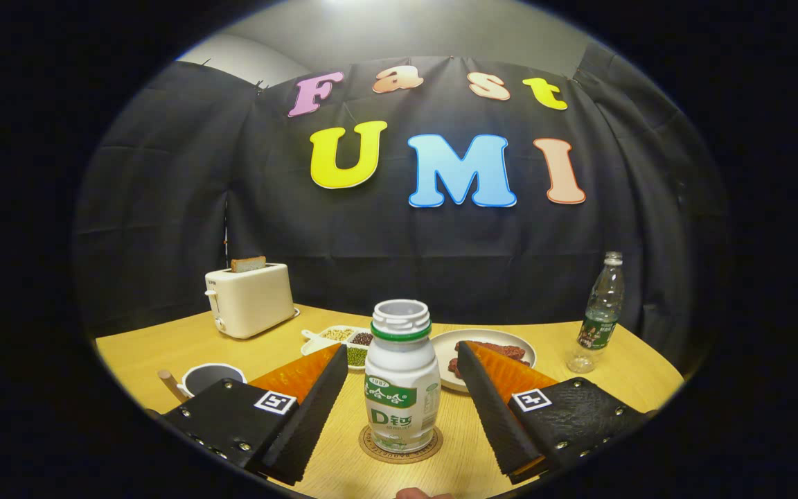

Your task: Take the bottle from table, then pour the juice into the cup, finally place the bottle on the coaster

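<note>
Tongs (399, 388) spread open, a finger on each side of the bottle (401, 378), neither touching it. Bottle upright between the fingers, standing on the round coaster (400, 447) on the wooden table (163, 346). One cup (210, 378) with a wooden handle off to the left, partly hidden behind the left finger. Beyond: one plate (492, 343) with dark pieces of food, one divided dish (343, 339) of beans, one toaster (250, 299) holding one slice, one clear water bottle (598, 312) at the right.
</note>
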A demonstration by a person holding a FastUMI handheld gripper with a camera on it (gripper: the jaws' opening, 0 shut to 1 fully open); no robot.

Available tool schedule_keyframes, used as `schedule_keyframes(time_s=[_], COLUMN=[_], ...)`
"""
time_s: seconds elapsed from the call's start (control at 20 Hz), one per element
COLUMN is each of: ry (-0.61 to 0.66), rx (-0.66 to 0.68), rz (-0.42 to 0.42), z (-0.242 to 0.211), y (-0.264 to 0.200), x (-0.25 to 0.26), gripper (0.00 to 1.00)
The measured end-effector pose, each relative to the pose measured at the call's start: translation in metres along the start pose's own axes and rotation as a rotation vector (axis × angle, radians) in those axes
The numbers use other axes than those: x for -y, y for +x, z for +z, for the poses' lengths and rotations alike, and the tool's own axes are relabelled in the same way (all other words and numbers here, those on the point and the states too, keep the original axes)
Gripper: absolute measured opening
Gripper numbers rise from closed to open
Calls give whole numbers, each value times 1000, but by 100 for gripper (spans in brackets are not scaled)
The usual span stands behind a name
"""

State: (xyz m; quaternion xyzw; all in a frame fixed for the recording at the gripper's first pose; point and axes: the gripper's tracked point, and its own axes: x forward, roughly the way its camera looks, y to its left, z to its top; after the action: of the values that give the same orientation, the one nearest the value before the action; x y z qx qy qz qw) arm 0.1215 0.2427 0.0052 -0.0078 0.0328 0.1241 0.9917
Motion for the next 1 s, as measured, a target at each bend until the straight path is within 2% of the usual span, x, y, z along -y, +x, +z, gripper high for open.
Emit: schedule_keyframes(time_s=[0.6,1.0], ry=[-16,-44], rx=[87,115], rz=[-55,-65], z=[90,108], y=[-80,-121], x=[15,43], gripper=[98,98])
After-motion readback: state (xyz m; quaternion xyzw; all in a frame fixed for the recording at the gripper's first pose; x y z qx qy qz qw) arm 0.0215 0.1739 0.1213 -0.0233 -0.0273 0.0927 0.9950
